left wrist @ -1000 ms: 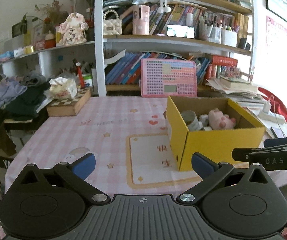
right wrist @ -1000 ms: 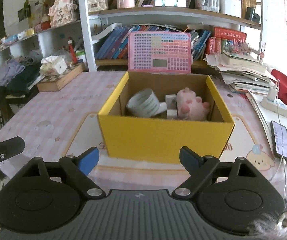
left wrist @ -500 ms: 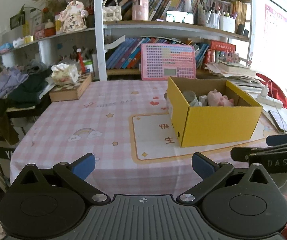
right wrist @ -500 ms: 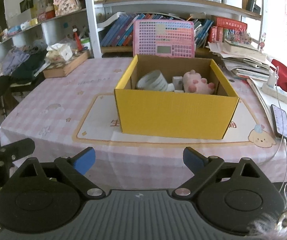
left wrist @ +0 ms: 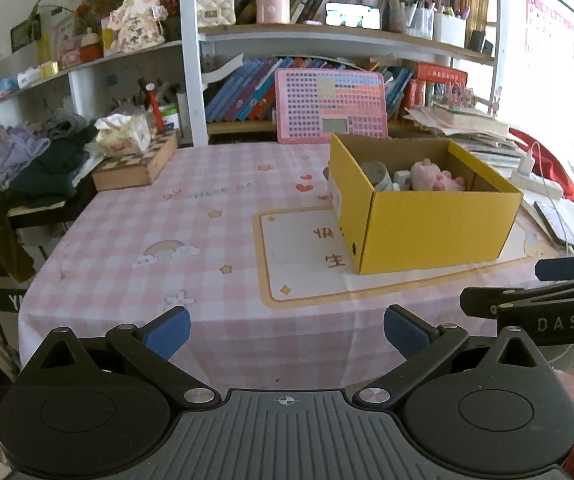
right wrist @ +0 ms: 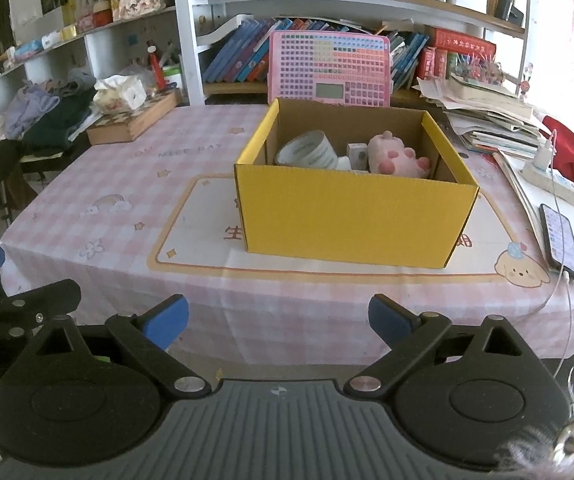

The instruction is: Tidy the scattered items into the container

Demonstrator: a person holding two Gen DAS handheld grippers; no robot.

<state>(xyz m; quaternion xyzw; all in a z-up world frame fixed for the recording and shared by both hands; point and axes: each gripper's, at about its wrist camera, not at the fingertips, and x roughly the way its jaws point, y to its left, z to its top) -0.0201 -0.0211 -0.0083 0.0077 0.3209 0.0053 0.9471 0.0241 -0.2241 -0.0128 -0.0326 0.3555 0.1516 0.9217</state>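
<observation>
Showing phone (right wrist: 559, 241) (right view only), box (right wrist: 351, 216)

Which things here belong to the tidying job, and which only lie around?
Job: yellow cardboard box; inside it, pink plush toy, white tape roll, small white block.

Lying about: pink keyboard tablet, black phone, wooden chessboard box, tissue pack.
</observation>
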